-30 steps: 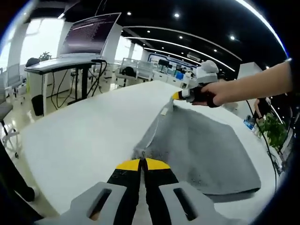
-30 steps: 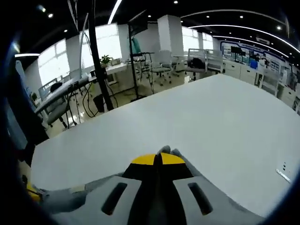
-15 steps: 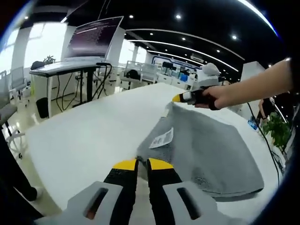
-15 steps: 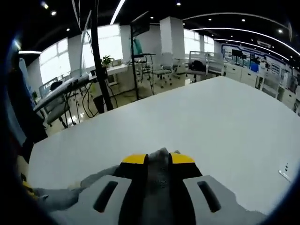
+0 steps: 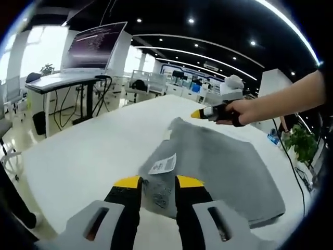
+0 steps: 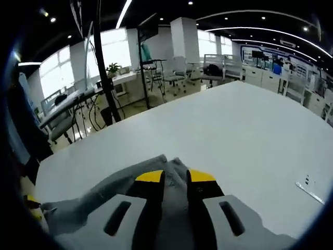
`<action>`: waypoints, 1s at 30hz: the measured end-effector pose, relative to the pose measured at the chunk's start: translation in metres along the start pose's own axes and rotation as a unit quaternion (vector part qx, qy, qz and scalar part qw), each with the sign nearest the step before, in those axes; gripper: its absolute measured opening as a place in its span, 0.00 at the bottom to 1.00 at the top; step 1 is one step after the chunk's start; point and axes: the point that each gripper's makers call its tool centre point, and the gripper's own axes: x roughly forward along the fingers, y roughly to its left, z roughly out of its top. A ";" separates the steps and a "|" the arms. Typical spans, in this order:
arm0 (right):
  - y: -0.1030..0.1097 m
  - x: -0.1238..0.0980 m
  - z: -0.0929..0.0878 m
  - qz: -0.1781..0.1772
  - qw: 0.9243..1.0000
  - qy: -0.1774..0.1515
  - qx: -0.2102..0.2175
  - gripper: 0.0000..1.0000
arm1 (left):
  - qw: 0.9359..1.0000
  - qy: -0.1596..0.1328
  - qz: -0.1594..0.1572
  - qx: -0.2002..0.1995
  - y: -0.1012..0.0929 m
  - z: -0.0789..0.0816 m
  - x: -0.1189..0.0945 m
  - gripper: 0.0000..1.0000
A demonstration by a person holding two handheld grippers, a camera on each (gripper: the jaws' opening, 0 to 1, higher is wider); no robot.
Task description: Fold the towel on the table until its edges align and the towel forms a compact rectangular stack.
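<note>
Lying flat: grey towel (image 5: 218, 161) on white table (image 5: 93, 151) | both tools spread, gripping nothing

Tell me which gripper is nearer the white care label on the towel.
Left. The left gripper sits just below the white label on the grey towel, jaws parted over its near edge. The right gripper hovers past the towel's far corner.
</note>
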 end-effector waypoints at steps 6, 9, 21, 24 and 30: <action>-0.003 -0.018 -0.011 0.013 1.000 0.017 0.010 0.21 | 0.999 0.022 -0.036 0.024 -0.029 -0.004 0.001 0.43; -0.007 -0.024 -0.021 0.020 0.999 0.032 0.006 0.23 | 0.997 0.036 -0.049 0.043 -0.037 -0.010 0.001 0.46; -0.034 -0.058 -0.038 0.007 0.999 0.046 0.009 0.26 | 0.991 0.058 -0.071 0.096 -0.060 -0.017 -0.002 0.54; -0.044 -0.068 -0.040 -0.002 0.999 0.047 0.008 0.26 | 0.990 0.063 -0.083 0.096 -0.071 -0.018 -0.002 0.57; -0.065 -0.089 -0.052 -0.018 0.998 0.052 0.019 0.27 | 0.984 0.071 -0.119 0.114 -0.101 -0.023 -0.004 0.58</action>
